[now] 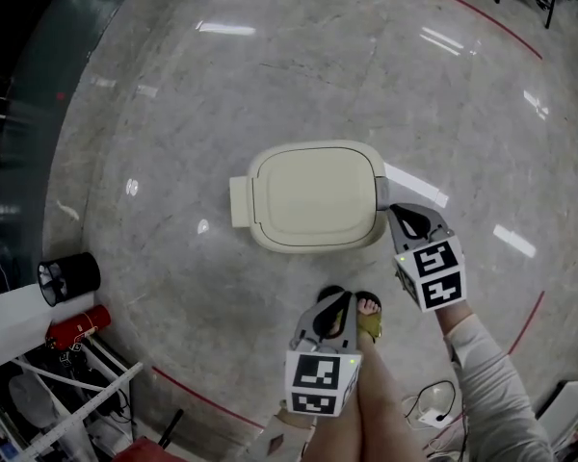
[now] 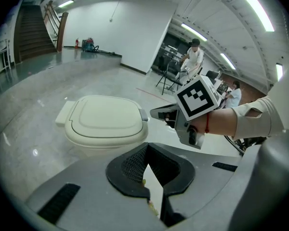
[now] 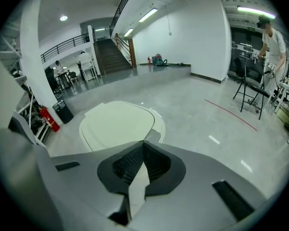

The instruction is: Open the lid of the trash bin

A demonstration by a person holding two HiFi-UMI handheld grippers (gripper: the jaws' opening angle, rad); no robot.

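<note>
A cream trash bin (image 1: 313, 195) stands on the polished floor with its lid (image 2: 105, 117) down flat. A small grey tab (image 1: 382, 192) sticks out of the lid's right edge. My right gripper (image 1: 393, 212) is shut, and its tips sit just beside that tab; whether they touch it I cannot tell. In the right gripper view the shut right gripper (image 3: 144, 142) points at the tab (image 3: 153, 136) and the lid (image 3: 116, 123). My left gripper (image 1: 345, 301) hangs back by the person's feet, shut and empty. In the left gripper view it (image 2: 147, 146) faces the bin from a short way off.
A black waste basket (image 1: 67, 277) and a red fire extinguisher (image 1: 77, 327) stand at the left beside a white rack. A white plug with a cable (image 1: 429, 414) lies at the lower right. Red lines (image 1: 467, 10) curve across the floor. People (image 2: 192, 57) stand by equipment far behind.
</note>
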